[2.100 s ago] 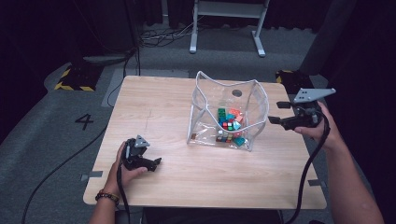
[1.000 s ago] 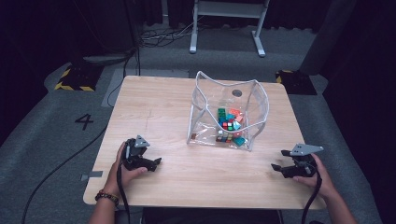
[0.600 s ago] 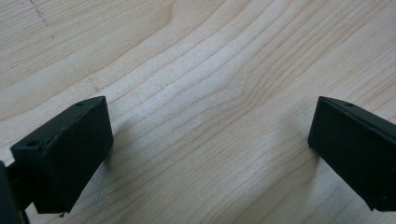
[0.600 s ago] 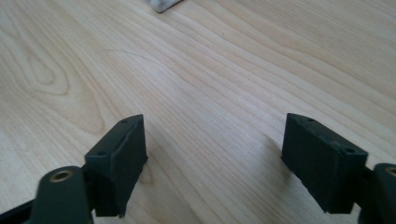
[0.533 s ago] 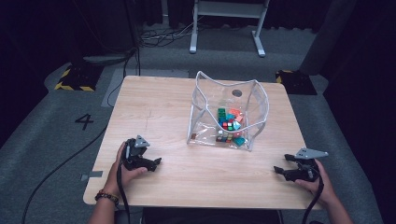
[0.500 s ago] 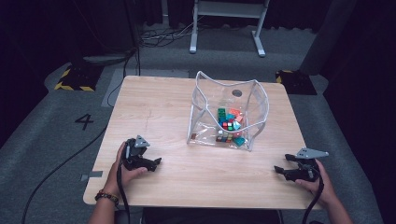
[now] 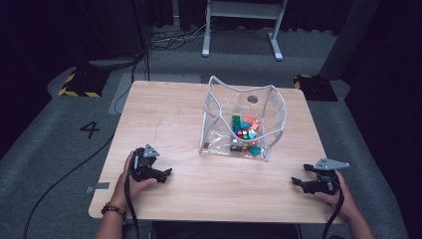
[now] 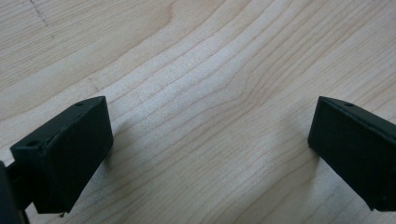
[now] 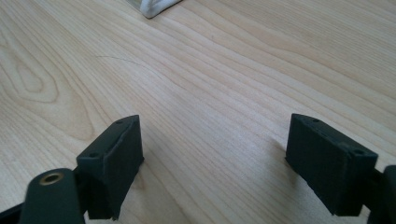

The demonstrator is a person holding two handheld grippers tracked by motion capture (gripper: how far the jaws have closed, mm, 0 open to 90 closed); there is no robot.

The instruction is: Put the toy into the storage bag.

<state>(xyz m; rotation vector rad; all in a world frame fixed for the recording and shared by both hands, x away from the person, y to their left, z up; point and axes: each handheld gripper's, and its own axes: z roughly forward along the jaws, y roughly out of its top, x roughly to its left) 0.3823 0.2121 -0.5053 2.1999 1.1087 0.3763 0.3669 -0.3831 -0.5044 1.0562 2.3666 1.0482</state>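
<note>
A clear plastic bag (image 7: 244,119) with grey edging stands open on the wooden table (image 7: 169,114), right of centre. Several small coloured cubes (image 7: 245,133) lie in its bottom. My left gripper (image 7: 166,174) rests on the table near the front left, held by a hand, jaws wide open over bare wood (image 8: 210,140). My right gripper (image 7: 297,180) rests near the front right edge, also open with nothing between its jaws (image 9: 210,154). A corner of the bag's edging (image 9: 156,6) shows at the top of the right gripper view.
The table's front edge (image 7: 209,219) runs close behind both hands. Grey carpet surrounds the table, with a painted "4" (image 7: 89,129) at left, cables (image 7: 54,189) on the floor and a metal stand (image 7: 241,25) at the back.
My right gripper came down from beside the bag to the table's front right and has settled there. The left gripper has stayed put.
</note>
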